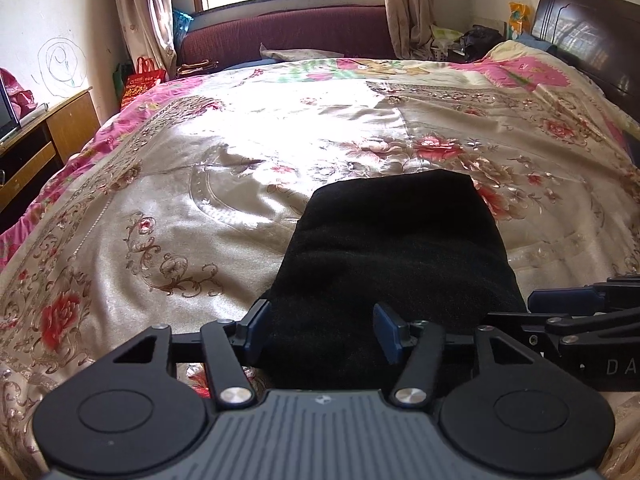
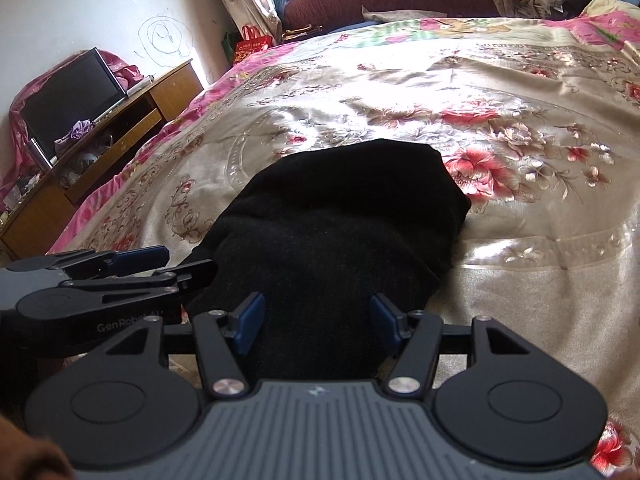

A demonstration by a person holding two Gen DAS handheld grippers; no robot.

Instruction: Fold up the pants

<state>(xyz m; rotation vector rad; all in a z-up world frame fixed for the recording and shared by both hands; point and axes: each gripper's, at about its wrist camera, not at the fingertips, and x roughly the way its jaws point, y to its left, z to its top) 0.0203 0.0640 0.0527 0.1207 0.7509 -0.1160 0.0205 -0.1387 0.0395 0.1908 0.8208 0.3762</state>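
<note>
The black pants [image 1: 394, 248] lie folded in a thick bundle on the flowered bedspread [image 1: 168, 208], stretching away from me; they also show in the right wrist view [image 2: 336, 232]. My left gripper [image 1: 322, 330] is open, its blue fingers spread around the near end of the bundle. My right gripper [image 2: 316, 322] is open too, straddling the same near end just to the right. Each gripper shows in the other's view, the right one [image 1: 568, 312] and the left one [image 2: 132, 268].
A wooden cabinet with a dark screen [image 2: 72, 104] stands left of the bed. A maroon sofa [image 1: 288, 32] and red bags [image 1: 142, 80] are beyond the far edge, under the window. A dark headboard [image 1: 592, 36] is at far right.
</note>
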